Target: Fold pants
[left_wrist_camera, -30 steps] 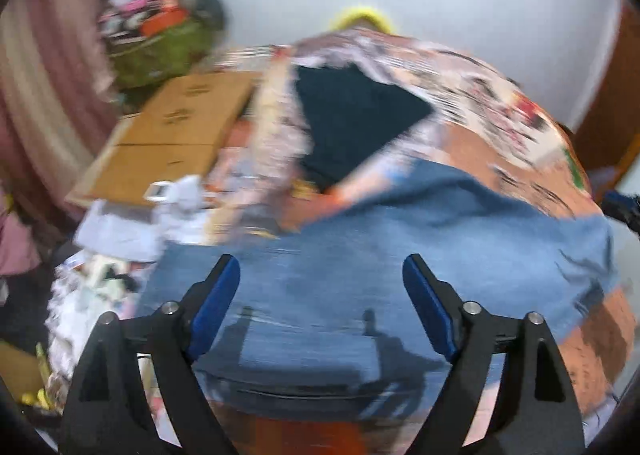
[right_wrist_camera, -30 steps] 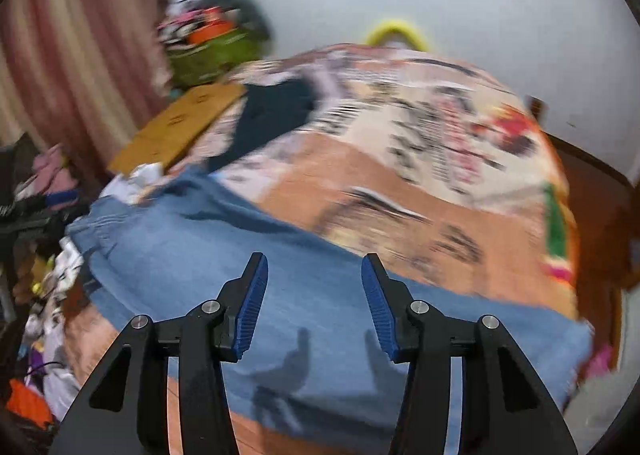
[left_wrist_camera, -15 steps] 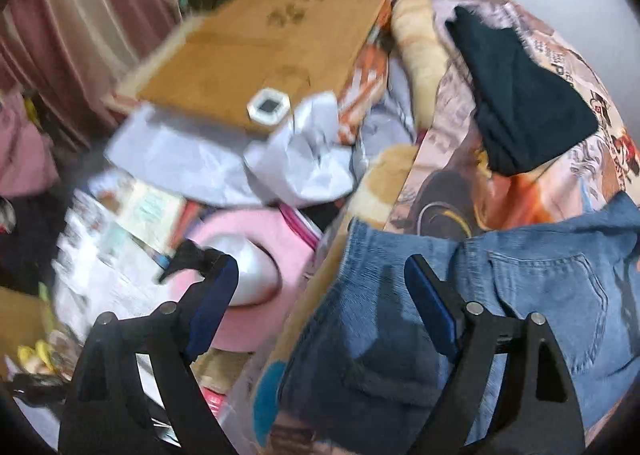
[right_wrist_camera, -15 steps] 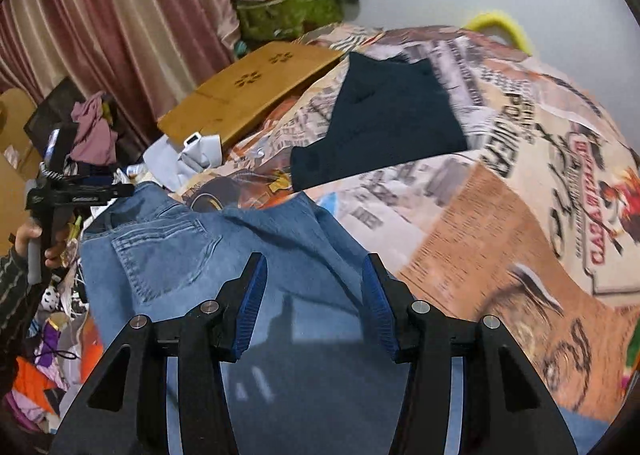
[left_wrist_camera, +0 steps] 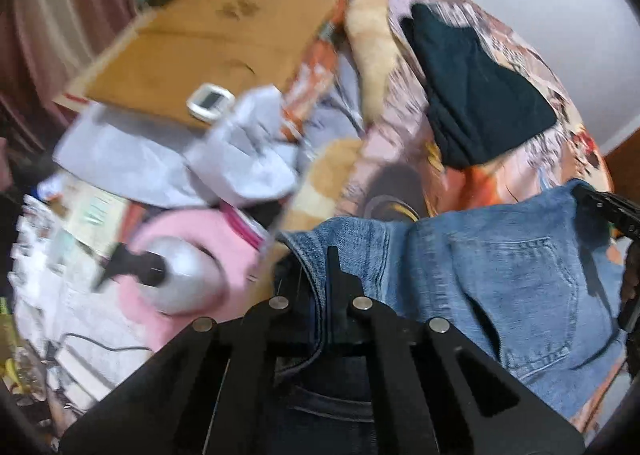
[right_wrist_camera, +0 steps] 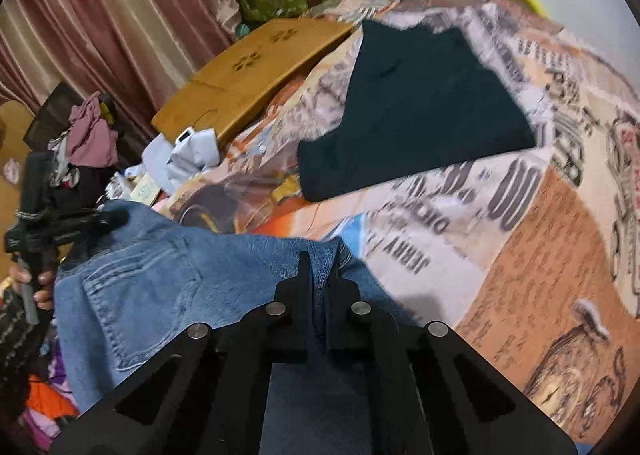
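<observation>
While both grippers pinch jeans [right_wrist_camera: 160, 287] | dark garment [right_wrist_camera: 416, 111] beyond, apart

Left gripper [left_wrist_camera: 320, 279] and right gripper [right_wrist_camera: 320, 279], each pitched steeply downward, jaws closed tight on a fold of the jeans [left_wrist_camera: 500, 275] waistband; the person's left hand [right_wrist_camera: 34, 287] grasps its gripper's handle.

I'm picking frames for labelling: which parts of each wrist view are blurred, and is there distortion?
Left wrist: clutter and wooden board smeared, jeans pocket stitching readable. Right wrist: sharper, bedspread edges soft. Both: fisheye bending, dark corners.
</observation>
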Demonstrator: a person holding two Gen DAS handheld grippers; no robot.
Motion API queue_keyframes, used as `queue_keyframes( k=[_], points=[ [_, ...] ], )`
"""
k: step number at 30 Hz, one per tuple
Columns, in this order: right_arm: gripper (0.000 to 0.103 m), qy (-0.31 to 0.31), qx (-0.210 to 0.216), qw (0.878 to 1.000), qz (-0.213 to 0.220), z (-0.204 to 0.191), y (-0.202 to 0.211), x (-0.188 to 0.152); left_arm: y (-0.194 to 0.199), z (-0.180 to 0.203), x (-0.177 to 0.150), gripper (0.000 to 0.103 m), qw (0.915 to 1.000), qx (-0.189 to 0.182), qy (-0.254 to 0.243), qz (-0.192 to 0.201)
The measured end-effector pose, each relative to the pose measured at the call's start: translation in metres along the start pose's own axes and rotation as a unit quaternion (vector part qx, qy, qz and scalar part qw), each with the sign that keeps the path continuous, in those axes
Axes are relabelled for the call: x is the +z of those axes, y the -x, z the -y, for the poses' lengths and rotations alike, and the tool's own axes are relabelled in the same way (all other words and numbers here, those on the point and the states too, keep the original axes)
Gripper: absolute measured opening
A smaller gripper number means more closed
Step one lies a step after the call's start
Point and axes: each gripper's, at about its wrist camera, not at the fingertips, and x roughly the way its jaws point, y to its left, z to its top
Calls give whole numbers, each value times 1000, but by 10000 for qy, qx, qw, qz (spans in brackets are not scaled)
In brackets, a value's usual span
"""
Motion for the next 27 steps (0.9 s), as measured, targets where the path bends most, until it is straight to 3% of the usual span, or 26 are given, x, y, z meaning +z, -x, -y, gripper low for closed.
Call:
queue_keyframes(
  k=[5,9,11,13,15,17,19,26,27],
  points=[
    [2,135,-343,9982,475,-4,17,9,12,-3,-10,6,9970,622,-167,427],
    [7,267,-751,9966,229,-8,4,14,-12,1,-18,15,9943,1011,-331,2],
    [13,257,-982,9946,235,-7,14,13,-11,-2,-22,22,9952,951,-222,-108],
    [21,131,-981,9944,380,-2,36,10,-1,-7,-27,48,9968,793,-53,-83],
    [34,-28,-838,9952,505,2,61,3,10,-10,-33,66,9975,703,103,-19],
    [46,-126,-766,9952,592,2,78,-6,20,-12,-39,71,9976,655,209,33],
    [47,-134,-682,9957,614,3,93,-19,27,-13,-45,88,9972,686,306,-22],
    [47,150,-733,9972,47,-2,93,-78,15,-7,-72,91,9947,62,799,-650],
    [47,149,-726,9972,-24,-1,92,-84,13,-5,-74,84,9938,1,858,-705]
  ],
)
